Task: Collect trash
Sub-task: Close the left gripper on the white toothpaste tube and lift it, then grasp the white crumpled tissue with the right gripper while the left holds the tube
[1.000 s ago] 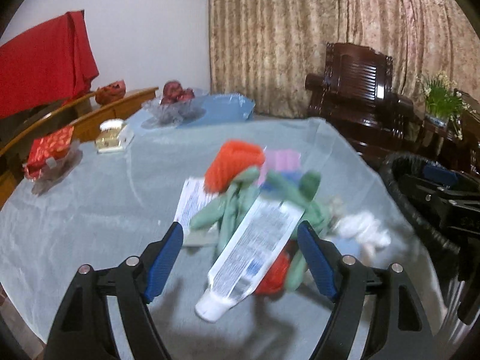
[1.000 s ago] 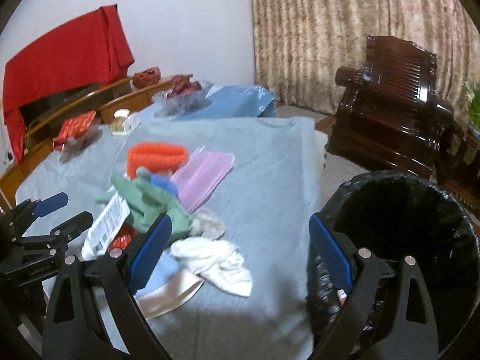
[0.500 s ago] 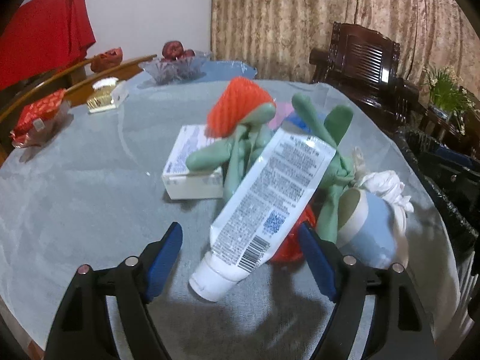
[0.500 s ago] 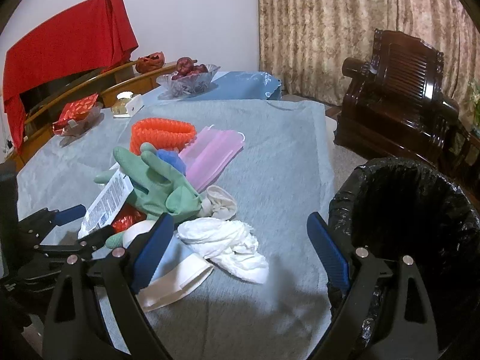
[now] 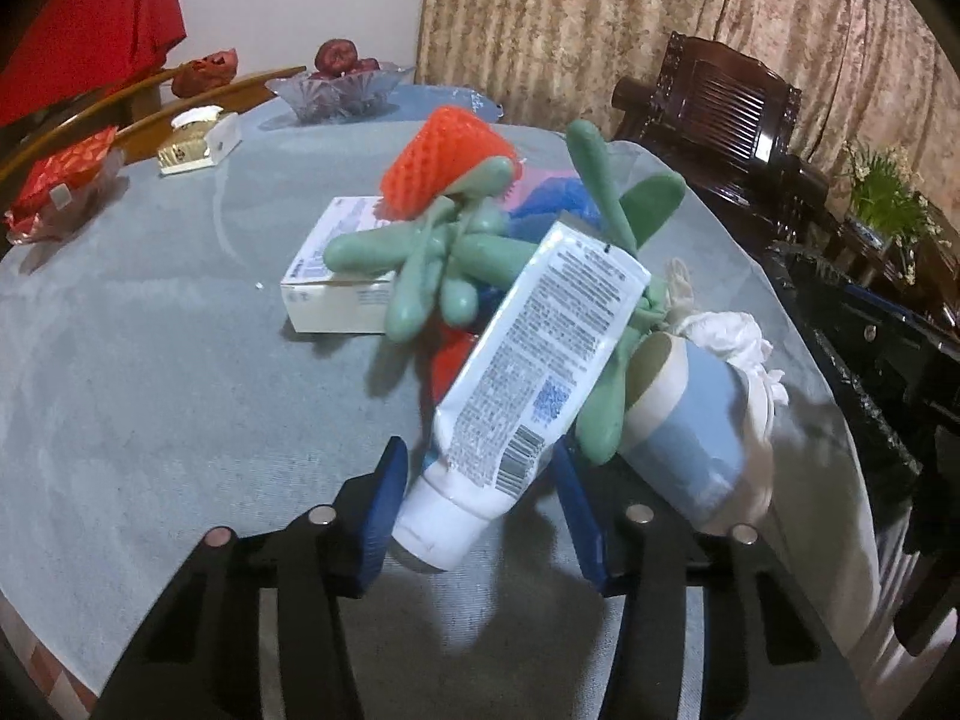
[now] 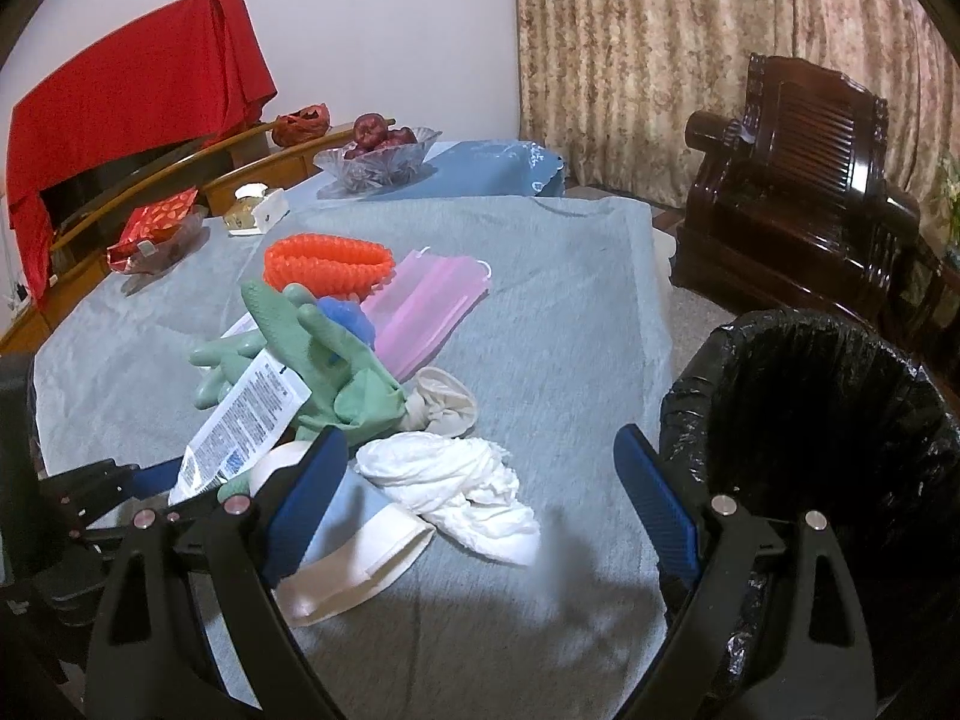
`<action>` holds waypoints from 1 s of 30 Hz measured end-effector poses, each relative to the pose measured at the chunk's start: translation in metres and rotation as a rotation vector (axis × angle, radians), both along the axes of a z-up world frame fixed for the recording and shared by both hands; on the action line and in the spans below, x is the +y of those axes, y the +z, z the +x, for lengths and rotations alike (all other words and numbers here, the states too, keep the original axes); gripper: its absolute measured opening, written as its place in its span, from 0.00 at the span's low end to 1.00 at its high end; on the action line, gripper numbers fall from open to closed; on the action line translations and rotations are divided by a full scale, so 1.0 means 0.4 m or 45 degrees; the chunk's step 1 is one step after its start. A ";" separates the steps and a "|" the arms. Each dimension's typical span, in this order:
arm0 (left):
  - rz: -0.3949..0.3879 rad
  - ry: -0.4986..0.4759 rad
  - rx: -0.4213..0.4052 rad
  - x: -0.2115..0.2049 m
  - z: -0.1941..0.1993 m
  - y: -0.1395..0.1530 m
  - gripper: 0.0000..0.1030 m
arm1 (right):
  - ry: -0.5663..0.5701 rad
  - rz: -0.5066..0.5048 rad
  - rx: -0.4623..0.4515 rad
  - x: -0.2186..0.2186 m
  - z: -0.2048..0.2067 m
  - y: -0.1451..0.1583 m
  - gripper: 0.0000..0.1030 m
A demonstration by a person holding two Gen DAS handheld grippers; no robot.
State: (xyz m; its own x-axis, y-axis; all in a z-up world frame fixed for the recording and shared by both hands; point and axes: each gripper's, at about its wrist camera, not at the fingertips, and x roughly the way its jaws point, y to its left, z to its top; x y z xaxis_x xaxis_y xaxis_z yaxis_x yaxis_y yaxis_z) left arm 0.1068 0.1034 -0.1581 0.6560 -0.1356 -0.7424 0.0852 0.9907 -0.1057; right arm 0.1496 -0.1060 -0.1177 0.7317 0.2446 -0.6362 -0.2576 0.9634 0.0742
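A pile of trash lies on the grey tablecloth [image 6: 558, 276]. A white printed tube [image 5: 528, 384] leans on green rubber gloves [image 5: 444, 264], cap end down. My left gripper [image 5: 480, 510] is around the tube's cap end, its blue pads close beside it but not clearly pressing. The tube [image 6: 246, 414] and gloves [image 6: 324, 360] also show in the right wrist view. My right gripper [image 6: 480, 498] is open and empty above crumpled white tissue [image 6: 456, 486]. A black-lined trash bin [image 6: 828, 438] stands at the table's right edge.
An orange foam net [image 6: 327, 264], pink masks [image 6: 426, 306], a white box [image 5: 336, 276], a blue-and-white paper cup [image 5: 690, 420] and a white cloth piece [image 6: 354, 570] lie in the pile. A fruit bowl [image 6: 378, 162], tissue box [image 6: 258, 210] and dark wooden armchair [image 6: 798, 180] sit beyond.
My left gripper moved forward and narrowed around the tube's cap end. My right gripper shifted slightly toward the tissue and stayed open.
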 end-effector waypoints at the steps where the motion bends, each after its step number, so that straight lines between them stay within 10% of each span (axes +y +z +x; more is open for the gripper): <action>1: 0.003 -0.001 0.003 -0.003 0.002 -0.001 0.49 | 0.000 0.000 0.000 -0.001 -0.001 0.000 0.85; 7: 0.033 -0.036 0.034 -0.022 0.030 -0.018 0.66 | -0.004 -0.002 -0.001 -0.005 -0.001 0.003 0.85; 17: -0.006 -0.046 0.028 -0.023 0.018 -0.008 0.39 | -0.007 0.012 -0.010 -0.012 -0.011 0.008 0.85; 30: -0.081 0.010 -0.087 -0.003 -0.055 0.074 0.38 | 0.002 -0.061 0.030 0.020 0.018 -0.041 0.79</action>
